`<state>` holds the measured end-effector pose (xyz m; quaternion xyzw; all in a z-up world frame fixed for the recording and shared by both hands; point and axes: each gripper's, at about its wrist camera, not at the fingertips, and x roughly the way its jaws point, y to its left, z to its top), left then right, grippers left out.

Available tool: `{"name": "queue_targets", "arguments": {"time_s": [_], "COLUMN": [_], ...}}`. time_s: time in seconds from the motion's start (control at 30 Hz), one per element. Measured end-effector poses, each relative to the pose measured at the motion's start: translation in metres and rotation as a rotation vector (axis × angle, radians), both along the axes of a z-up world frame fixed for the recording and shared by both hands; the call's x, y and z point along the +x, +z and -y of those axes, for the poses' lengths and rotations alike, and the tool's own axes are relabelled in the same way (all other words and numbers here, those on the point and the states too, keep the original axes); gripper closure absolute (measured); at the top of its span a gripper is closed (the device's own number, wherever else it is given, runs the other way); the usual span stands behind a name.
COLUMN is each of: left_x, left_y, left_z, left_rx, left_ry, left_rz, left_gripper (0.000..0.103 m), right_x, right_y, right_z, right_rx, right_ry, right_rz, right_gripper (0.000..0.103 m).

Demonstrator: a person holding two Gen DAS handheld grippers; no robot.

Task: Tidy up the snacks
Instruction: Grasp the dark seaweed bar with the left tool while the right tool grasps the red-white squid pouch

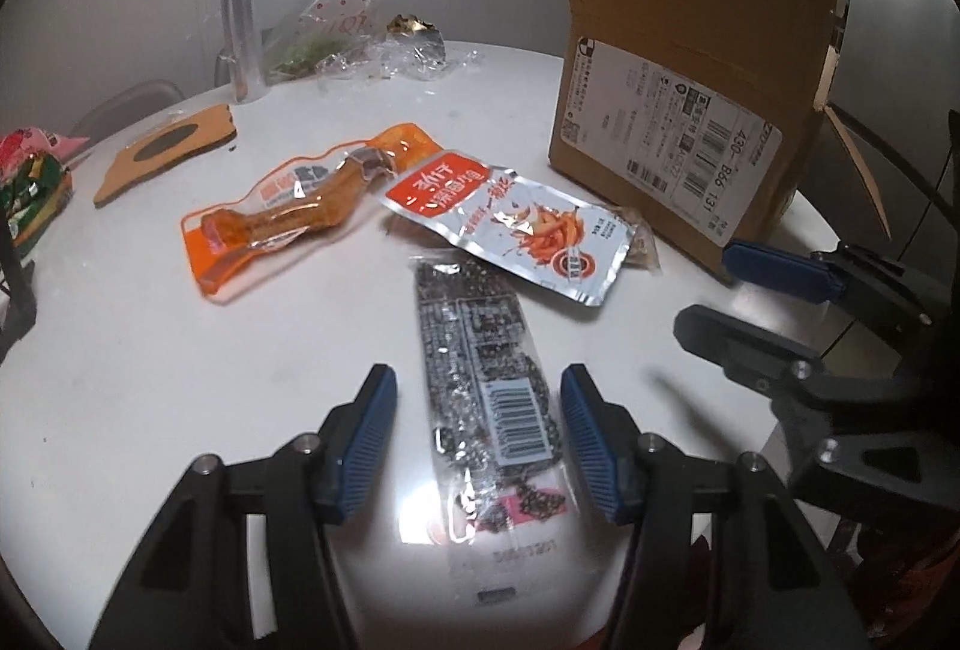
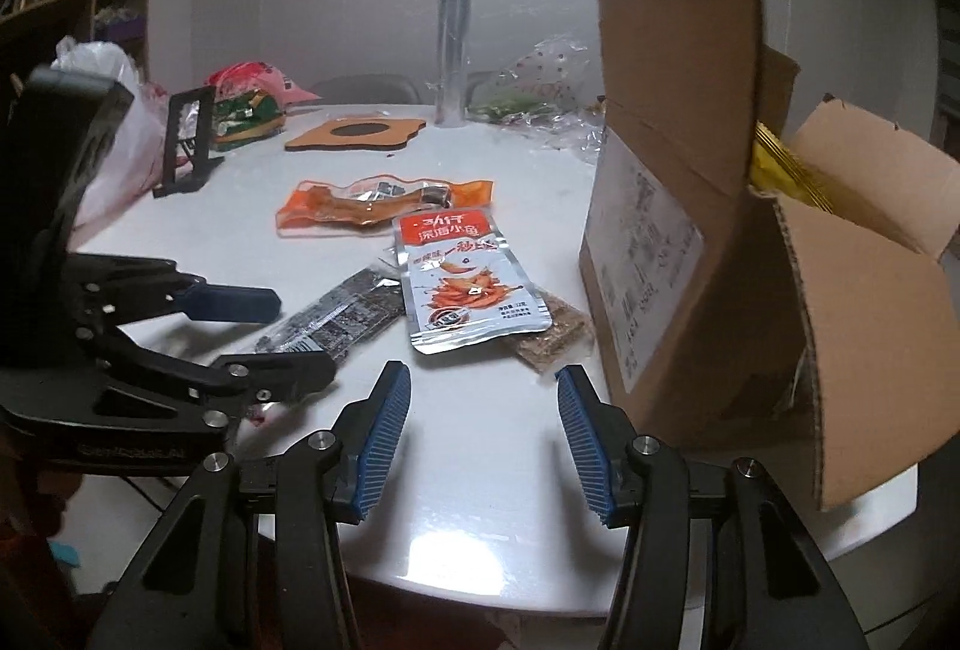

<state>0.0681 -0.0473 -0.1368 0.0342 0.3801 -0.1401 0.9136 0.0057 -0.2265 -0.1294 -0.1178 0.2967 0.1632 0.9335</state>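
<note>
White and glossy, the round bench (image 1: 150,350) carries a loose cluster of 4 snack packs near its right edge, just beside a tall brown cardboard box (image 1: 690,68) with raised flaps, likely where they are meant to go. A long clear packet of black sesame bars (image 1: 480,350) lies with its near end between the blue ribbed pads of the left claw (image 1: 478,428); the pads stand either side of it with gaps showing, so this claw is released, poised to close on it. Its far end slips under a silver foil pouch with a red band (image 1: 510,224), which overlaps an orange sleeve holding a brown meat stick (image 1: 288,212) and a brown grain bar (image 2: 555,332). The right claw (image 2: 483,434) hovers over bare bench near the front edge, released and empty, leaving the left room. Yellow packets (image 2: 786,170) already show inside the box.
</note>
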Motion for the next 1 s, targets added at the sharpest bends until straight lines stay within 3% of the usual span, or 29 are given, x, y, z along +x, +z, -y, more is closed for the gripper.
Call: {"name": "queue_targets", "arguments": {"time_s": [0.07, 0.17, 0.43, 0.57, 0.67, 0.8, 0.9, 1.0], "left_x": [0.001, 0.001, -0.009, -0.013, -0.013, -0.012, -0.012, -0.01], "left_y": [0.0, -0.001, -0.001, -0.002, -0.003, -0.003, -0.003, -0.003], "left_z": [0.002, 0.005, -0.024, -0.049, -0.064, -0.076, -0.075, -0.074], "left_rx": [0.011, 0.045, 0.035, 0.019, 0.001, -0.046, -0.043, -0.049], "left_ry": [0.004, 0.012, 0.088, 0.157, 0.188, 0.177, 0.17, 0.161], "left_rz": [0.003, 0.021, 0.034, 0.039, 0.043, 0.043, 0.046, 0.046], "left_gripper": [0.05, 0.062, 0.062, 0.063, 0.063, 0.063, 0.063, 0.063], "right_x": [0.0, 0.0, -0.001, 0.01, 0.024, 0.049, 0.068, 0.082], "right_y": [0.001, 0.002, 0.009, 0.012, 0.011, 0.004, -0.003, -0.008], "right_z": [0.003, 0.004, -0.012, -0.03, -0.046, -0.064, -0.072, -0.075], "right_rx": [0.018, 0.033, 0.027, -0.032, -0.082, -0.191, -0.252, -0.29], "right_ry": [0.005, 0.01, 0.055, 0.085, 0.118, 0.108, 0.104, 0.095], "right_rz": [-0.005, -0.007, 0.018, 0.029, 0.027, 0.01, -0.013, -0.036], "right_gripper": [0.056, 0.056, 0.055, 0.054, 0.044, 0.04, 0.03, 0.028]}}
